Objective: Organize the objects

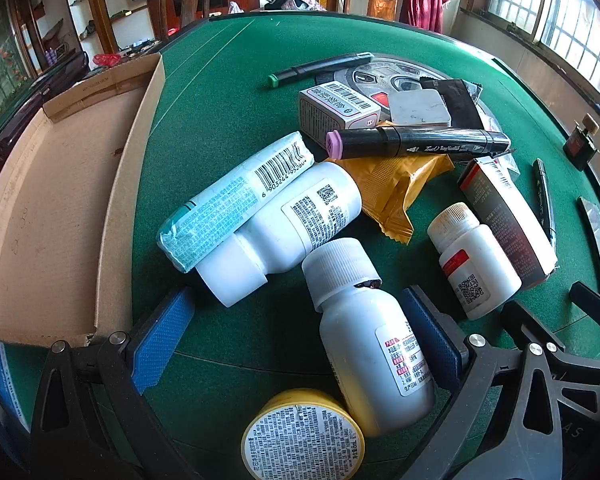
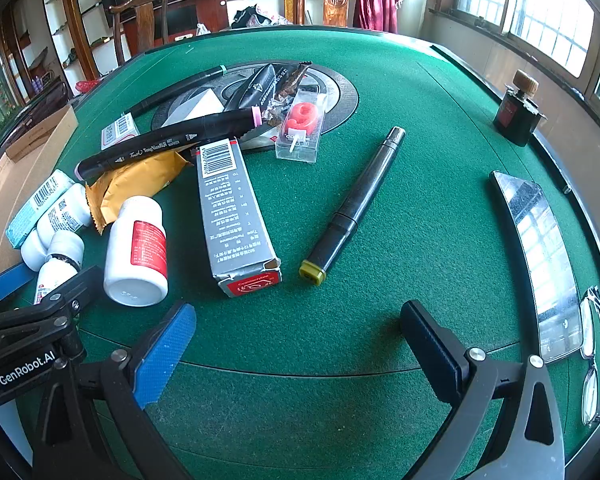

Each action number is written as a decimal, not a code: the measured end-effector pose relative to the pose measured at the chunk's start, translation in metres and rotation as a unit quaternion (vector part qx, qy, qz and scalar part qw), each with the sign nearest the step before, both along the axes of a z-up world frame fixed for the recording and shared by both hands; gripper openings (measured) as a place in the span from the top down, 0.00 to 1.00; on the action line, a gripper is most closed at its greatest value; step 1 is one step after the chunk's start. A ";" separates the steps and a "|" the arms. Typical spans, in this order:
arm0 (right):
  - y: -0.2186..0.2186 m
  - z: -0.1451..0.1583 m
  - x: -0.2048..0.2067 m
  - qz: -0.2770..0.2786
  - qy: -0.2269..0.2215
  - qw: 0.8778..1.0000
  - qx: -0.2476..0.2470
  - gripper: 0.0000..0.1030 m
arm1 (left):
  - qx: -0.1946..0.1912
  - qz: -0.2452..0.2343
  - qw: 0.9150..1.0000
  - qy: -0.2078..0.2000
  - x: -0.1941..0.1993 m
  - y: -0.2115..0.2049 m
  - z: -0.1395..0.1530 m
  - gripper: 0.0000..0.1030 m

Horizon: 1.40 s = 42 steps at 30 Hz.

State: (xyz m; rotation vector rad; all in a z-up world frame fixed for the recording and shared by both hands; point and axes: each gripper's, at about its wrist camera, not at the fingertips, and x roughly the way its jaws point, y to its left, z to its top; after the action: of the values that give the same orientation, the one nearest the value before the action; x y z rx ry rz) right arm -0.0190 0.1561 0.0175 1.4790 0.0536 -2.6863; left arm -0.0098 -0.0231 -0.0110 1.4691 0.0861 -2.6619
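Loose items are piled on the green felt table (image 1: 228,120). My left gripper (image 1: 296,340) is open around a white ribbed-cap bottle (image 1: 364,340), which lies against the right pad (image 1: 428,344). Just beyond lie a bigger white bottle (image 1: 284,232), a tissue pack (image 1: 236,200), a red-label bottle (image 1: 472,260) and a yellow tin (image 1: 304,436). An open cardboard box (image 1: 60,200) sits to the left. My right gripper (image 2: 298,354) is open over bare felt, short of a yellow-capped marker (image 2: 356,204) and a grey carton (image 2: 232,216).
A pink-capped black marker (image 1: 416,142) rests on a yellow packet (image 1: 392,188). A boxed red candle (image 2: 300,128) lies near the centre disc. An ink bottle (image 2: 518,110), a shiny flat slab (image 2: 540,256) and glasses (image 2: 596,356) line the right rim.
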 end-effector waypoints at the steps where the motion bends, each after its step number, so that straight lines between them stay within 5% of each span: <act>1: 0.000 0.000 0.000 0.000 0.000 1.000 0.000 0.01 | 0.000 0.000 1.000 0.000 0.000 0.000 0.000 0.00; 19: -0.001 0.001 0.000 0.000 0.000 1.000 0.001 0.01 | 0.000 -0.003 1.000 0.000 0.000 -0.001 0.000 0.00; 24: -0.001 0.000 0.001 -0.001 0.000 1.000 0.001 0.01 | 0.018 -0.061 0.998 -0.012 0.010 -0.013 0.006 0.01; 31: 0.000 0.000 0.001 -0.001 0.000 1.000 0.001 0.01 | 0.035 -0.110 0.993 0.024 0.038 -0.040 0.035 0.01; 35: 0.000 0.000 0.001 -0.001 0.000 1.000 0.001 0.01 | 0.055 -0.091 0.994 0.026 0.032 -0.044 0.034 0.09; 38: 0.000 0.000 0.002 -0.001 0.000 1.000 0.001 0.01 | 0.067 -0.114 0.991 0.015 0.032 -0.036 0.035 0.26; 42: -0.001 0.000 0.001 -0.001 0.000 1.000 0.001 0.01 | 0.041 -0.143 0.989 0.026 0.053 -0.039 0.045 0.27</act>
State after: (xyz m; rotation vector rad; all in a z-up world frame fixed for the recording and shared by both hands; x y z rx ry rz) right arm -0.0180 0.1551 0.0179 1.4799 0.0544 -2.6893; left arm 0.0436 -0.0624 0.0345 1.5427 -0.0116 -2.9555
